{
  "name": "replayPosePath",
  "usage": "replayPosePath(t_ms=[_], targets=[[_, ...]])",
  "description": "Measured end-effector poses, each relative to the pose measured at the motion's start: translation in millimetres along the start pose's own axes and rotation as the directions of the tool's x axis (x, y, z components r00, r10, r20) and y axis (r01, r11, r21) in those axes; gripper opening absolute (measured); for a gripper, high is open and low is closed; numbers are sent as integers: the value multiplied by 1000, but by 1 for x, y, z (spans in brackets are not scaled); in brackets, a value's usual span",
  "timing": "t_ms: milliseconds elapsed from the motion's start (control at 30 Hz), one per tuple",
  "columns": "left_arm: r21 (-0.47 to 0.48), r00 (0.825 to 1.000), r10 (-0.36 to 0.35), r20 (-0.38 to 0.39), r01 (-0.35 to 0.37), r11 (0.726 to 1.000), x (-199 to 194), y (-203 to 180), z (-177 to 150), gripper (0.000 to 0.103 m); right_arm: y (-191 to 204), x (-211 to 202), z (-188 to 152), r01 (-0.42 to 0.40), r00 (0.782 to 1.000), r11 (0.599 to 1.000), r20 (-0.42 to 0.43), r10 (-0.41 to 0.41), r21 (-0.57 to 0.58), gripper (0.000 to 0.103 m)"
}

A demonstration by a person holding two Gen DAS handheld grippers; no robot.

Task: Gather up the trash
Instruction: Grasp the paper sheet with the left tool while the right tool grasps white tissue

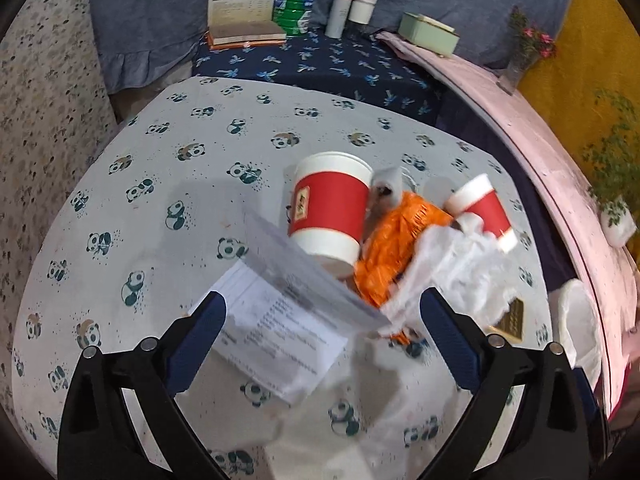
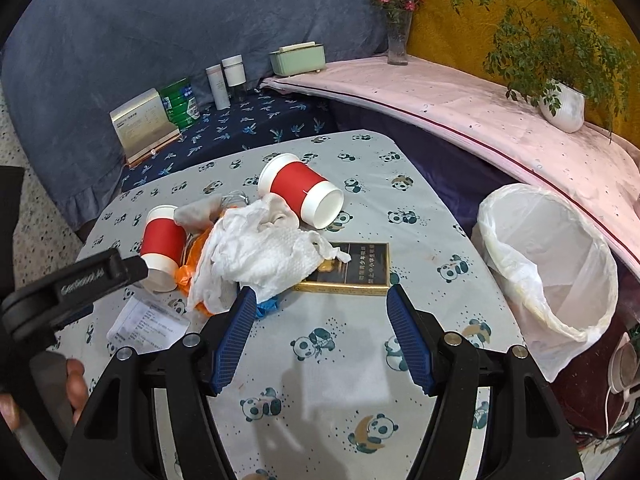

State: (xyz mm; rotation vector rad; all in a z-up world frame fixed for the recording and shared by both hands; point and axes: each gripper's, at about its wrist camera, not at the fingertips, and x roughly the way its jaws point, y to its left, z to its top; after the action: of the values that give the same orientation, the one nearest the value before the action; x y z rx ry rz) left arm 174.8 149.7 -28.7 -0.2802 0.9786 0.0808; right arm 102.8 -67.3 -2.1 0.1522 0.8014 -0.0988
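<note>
Both grippers hover over the panda-print tablecloth (image 2: pixel 340 380), pointing down at the trash pile. Left gripper (image 1: pixel 320 304): jaws spread wide, nothing pinched; a printed paper slip (image 1: pixel 280 344) lies on the cloth between and just beyond its blue pads (image 1: pixel 200 340), with a blurred clear plastic sheet (image 1: pixel 308 272) across it. The pads are not pressing on either. A hand (image 2: pixel 76 392) grips its handle at the left edge of the right wrist view.

Pile, left to right in the right wrist view: red-and-white paper cup (image 2: pixel 162 244) tipped on its side, mouth away from the camera; orange plastic wrapper (image 2: pixel 190 276) under it and beside it; crumpled white tissue (image 2: pixel 264 248) heaped on top of the wrapper; second red paper cup (image 2: pixel 298 190) lying on its side behind the tissue, base toward the camera; dark cigarette pack with gold edge (image 2: pixel 352 268) flat on the cloth, its left corner under the tissue. Small blue scrap (image 2: pixel 266 306) pokes out below the tissue, right by the right gripper's left pad.

Right gripper (image 2: pixel 320 308): jaws apart, empty, cigarette pack just ahead of them, no contact.

Far right: bin lined with a white bag (image 2: pixel 560 264), mouth open and tilted toward the table, standing off the table's right edge. Behind: boxes and bottles on a dark blue cloth, potted plant (image 2: pixel 560 104) on the pink-covered ledge (image 2: pixel 460 108).
</note>
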Motion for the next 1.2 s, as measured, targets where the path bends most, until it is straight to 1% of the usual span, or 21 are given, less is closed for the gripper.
replayPosePath(t_ms=[133, 200, 267, 300, 400, 467, 500, 567, 600, 667, 767, 833, 933, 1033, 1100, 1133, 1200], targets=[[-17, 999, 27, -31, -28, 999, 19, 4, 9, 92, 2, 11, 4, -4, 1000, 1000, -11, 4, 0, 65], [-13, 999, 27, -40, -28, 1000, 24, 6, 8, 87, 3, 16, 5, -5, 1000, 1000, -17, 5, -1, 65], [-5, 998, 23, -52, -23, 1000, 27, 9, 5, 76, 4, 19, 5, -5, 1000, 1000, -22, 5, -2, 65], [-5, 998, 11, -57, -11, 1000, 28, 10, 4, 75, 4, 22, 5, -6, 1000, 1000, -26, 6, -2, 65], [4, 999, -3, -52, 3, 1000, 26, 13, -1, 67, 6, 28, 4, -4, 999, 1000, -36, 4, -4, 65], [23, 999, -8, -52, 9, 1000, 23, 12, -5, 52, 8, 30, 3, -4, 999, 1000, -41, 4, -2, 65], [34, 998, -13, -56, 15, 999, 21, 13, -8, 49, 8, 31, 3, -4, 999, 1000, -42, 4, -3, 65], [45, 997, -31, -73, 35, 998, 21, 15, -13, 31, 10, 33, 3, -7, 999, 1000, -41, 7, -7, 65], [43, 996, -37, -83, 41, 998, 21, 17, -16, 28, 11, 34, 3, -8, 999, 1000, -41, 8, -8, 65], [36, 994, -49, -94, 53, 998, 22, 22, -20, 15, 13, 37, 3, -14, 999, 1000, -48, 14, -5, 65], [34, 995, -54, -83, 57, 998, 19, 29, -25, 8, 14, 44, 5, -24, 998, 1000, -58, 25, 6, 64], [37, 995, -63, -73, 66, 997, 15, 32, -25, 5, 15, 50, 7, -28, 998, 1000, -64, 28, 9, 61], [47, 996, -73, -54, 76, 996, 7, 33, -24, 1, 17, 63, 9, -30, 996, 999, -82, 31, 14, 51], [63, 997, -68, -30, 70, 996, -2, 32, -23, 0, 16, 78, 9, -26, 994, 999, -108, 28, 20, 36], [71, 998, -67, -12, 68, 995, -9, 31, -22, 0, 15, 86, 7, -33, 991, 999, -132, 37, 28, 13], [73, 997, -71, -8, 71, 995, -11, 30, -22, 0, 14, 88, 6, -39, 989, 999, -142, 44, 35, 7], [72, 997, -80, 3, 79, 994, -18, 30, -21, 0, 13, 84, 5, -44, 990, 998, -134, 49, 45, 5]])
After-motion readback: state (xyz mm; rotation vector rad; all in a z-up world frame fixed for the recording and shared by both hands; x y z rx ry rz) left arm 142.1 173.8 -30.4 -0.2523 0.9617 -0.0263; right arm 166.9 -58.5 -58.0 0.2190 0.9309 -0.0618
